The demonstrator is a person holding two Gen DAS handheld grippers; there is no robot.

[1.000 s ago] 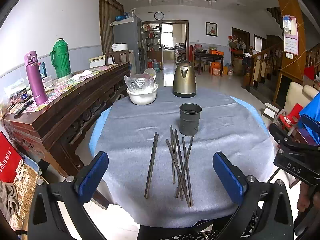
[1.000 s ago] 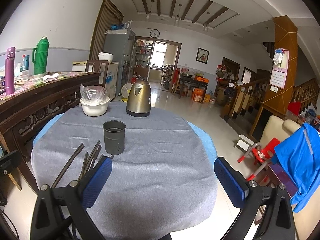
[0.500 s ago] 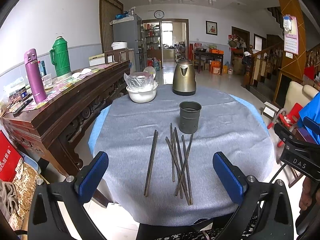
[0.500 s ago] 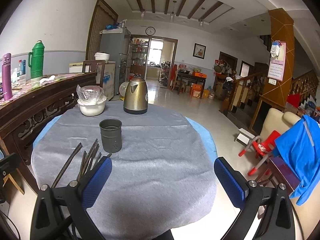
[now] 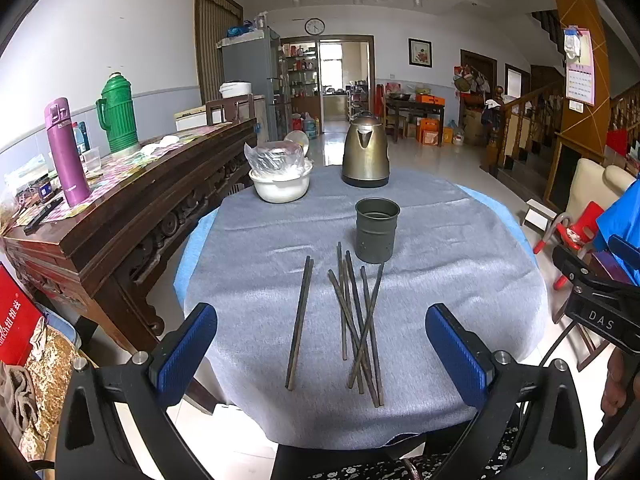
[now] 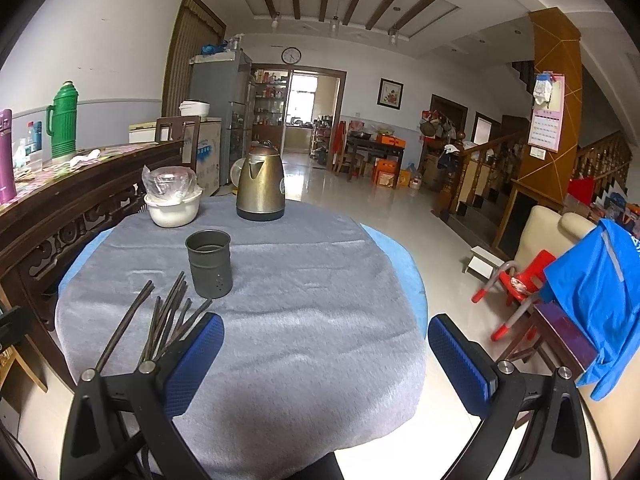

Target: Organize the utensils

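Several dark chopsticks [image 5: 358, 320] lie crossed in a loose pile on the grey tablecloth [image 5: 460, 264], with a pair of chopsticks [image 5: 299, 320] lying apart to their left. A dark metal holder cup [image 5: 377, 230] stands upright just beyond them. My left gripper [image 5: 320, 352] is open and empty, above the table's near edge in front of the chopsticks. My right gripper [image 6: 326, 356] is open and empty, to the right of the chopsticks [image 6: 168, 320] and the cup [image 6: 209, 263]. Its body shows in the left wrist view [image 5: 596, 300].
A brass kettle [image 5: 366, 152] and a white bowl with a plastic bag [image 5: 280, 178] stand at the table's far side. A wooden sideboard [image 5: 120, 208] with flasks runs along the left. A red chair [image 6: 516, 284] and blue cloth [image 6: 600, 292] stand to the right.
Both grippers have risen and drawn back slightly; the table sits a little lower in both views. Nothing on the table has moved.
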